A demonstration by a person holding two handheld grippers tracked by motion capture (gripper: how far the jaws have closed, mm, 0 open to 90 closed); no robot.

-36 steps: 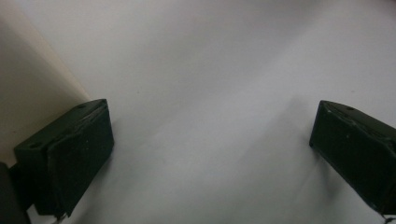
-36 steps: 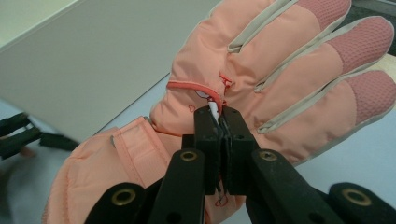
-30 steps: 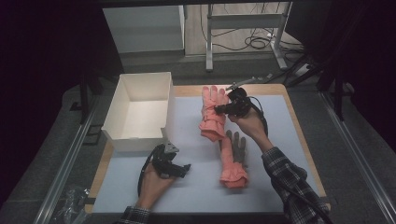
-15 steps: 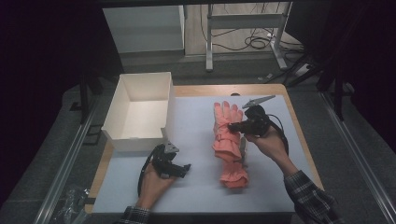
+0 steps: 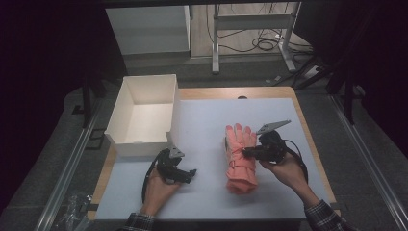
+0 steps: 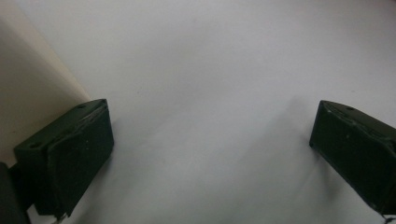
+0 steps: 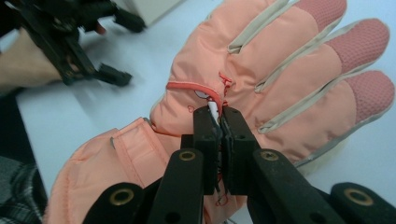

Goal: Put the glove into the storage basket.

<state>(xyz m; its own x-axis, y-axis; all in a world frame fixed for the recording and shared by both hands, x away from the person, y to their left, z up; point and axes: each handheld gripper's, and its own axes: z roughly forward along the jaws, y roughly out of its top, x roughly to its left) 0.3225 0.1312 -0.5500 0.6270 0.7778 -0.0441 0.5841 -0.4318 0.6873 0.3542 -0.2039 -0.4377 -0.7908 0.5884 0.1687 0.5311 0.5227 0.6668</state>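
White box empty; right claw clamped on pink glove right of box; left claw open below box.

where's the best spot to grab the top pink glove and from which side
Take the top glove at the palm edge near the wrist strap, coming in from the right side, low and level. The fabric there bunches into a thin fold that narrow jaws can pinch, while the padded fingers look too thick. The right tool is shut on such a fold there, near the red piping.
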